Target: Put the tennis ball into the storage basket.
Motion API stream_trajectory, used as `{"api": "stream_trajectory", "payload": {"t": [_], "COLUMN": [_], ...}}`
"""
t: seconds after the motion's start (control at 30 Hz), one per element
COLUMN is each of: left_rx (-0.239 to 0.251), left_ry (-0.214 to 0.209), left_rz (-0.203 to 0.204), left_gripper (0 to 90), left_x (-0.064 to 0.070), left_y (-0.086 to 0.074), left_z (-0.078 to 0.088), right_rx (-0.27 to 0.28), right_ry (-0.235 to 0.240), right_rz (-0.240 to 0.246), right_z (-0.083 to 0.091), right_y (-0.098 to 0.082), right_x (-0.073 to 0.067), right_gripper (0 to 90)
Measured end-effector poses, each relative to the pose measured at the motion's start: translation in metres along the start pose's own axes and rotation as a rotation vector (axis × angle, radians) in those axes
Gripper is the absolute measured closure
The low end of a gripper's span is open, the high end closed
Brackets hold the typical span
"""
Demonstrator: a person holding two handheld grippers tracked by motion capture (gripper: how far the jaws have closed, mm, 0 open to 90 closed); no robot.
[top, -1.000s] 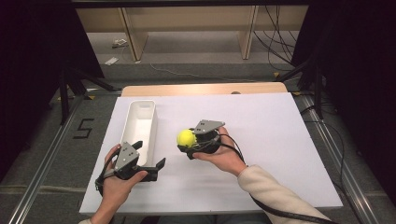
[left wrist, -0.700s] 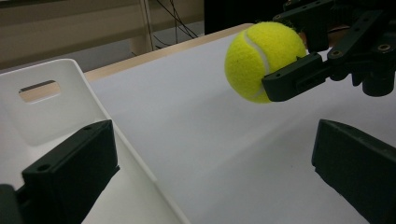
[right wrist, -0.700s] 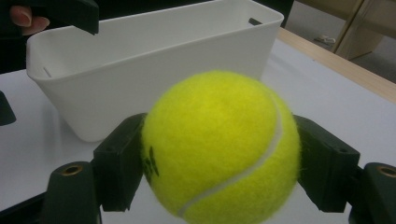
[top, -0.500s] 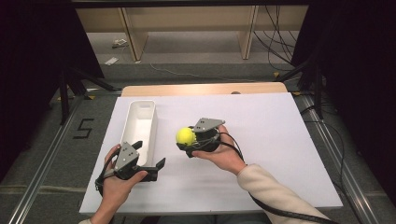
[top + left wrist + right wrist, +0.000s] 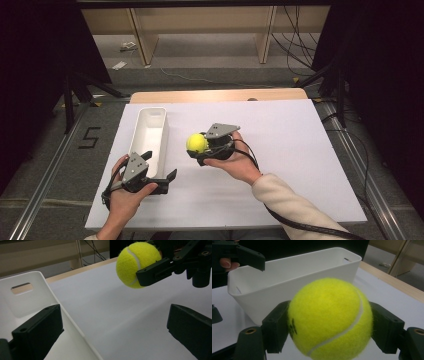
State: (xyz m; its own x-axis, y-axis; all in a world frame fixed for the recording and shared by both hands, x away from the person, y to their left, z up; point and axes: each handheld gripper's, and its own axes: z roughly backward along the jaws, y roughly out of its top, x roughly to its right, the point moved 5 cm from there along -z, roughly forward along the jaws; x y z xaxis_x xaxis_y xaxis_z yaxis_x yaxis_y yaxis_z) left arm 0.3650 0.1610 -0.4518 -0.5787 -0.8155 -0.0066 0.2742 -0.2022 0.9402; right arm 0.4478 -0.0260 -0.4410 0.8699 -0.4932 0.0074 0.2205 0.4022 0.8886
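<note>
A yellow tennis ball (image 5: 197, 143) is clamped between the jaws of my right gripper (image 5: 198, 149), held a little above the white table surface (image 5: 280, 130) near its middle. The right gripper view has the ball (image 5: 329, 320) up close, pinched on both sides by the black jaws. A long white bin (image 5: 149, 135) lies to the ball's left, with nothing visible inside it. My left gripper (image 5: 161, 174) rests low by the bin's near end, jaws wide apart and holding nothing. In the left gripper view the ball (image 5: 137, 263) hangs ahead, and the bin (image 5: 30, 297) sits beside the left jaw.
The white surface ends at a wooden strip (image 5: 220, 95) along the far edge. Wooden shelving legs (image 5: 142, 37) and cables (image 5: 300, 45) stand on the floor beyond. A metal rail (image 5: 50, 165) runs along the table's left side.
</note>
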Motion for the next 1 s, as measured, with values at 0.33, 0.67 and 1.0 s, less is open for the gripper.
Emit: {"api": "stream_trajectory", "payload": {"t": [0.33,0.67,1.0], "left_rx": [-0.001,-0.001,-0.001], "left_ry": [-0.002,-0.001,0.0], "left_rz": [-0.003,-0.002,0.0], "left_gripper": [0.0,0.0,0.0], "left_x": [0.0,0.0,0.0], "left_y": [0.0,0.0,0.0], "left_z": [0.0,0.0,0.0], "right_rx": [0.006,0.01,0.016], "right_ry": [0.003,0.003,0.001], "right_rz": [0.001,0.002,0.002], "right_z": [-0.002,-0.004,-0.007], "right_y": [0.003,0.005,0.012], "right_x": [0.0,0.0,0.0], "right_gripper": [26.2,26.2,26.2]}}
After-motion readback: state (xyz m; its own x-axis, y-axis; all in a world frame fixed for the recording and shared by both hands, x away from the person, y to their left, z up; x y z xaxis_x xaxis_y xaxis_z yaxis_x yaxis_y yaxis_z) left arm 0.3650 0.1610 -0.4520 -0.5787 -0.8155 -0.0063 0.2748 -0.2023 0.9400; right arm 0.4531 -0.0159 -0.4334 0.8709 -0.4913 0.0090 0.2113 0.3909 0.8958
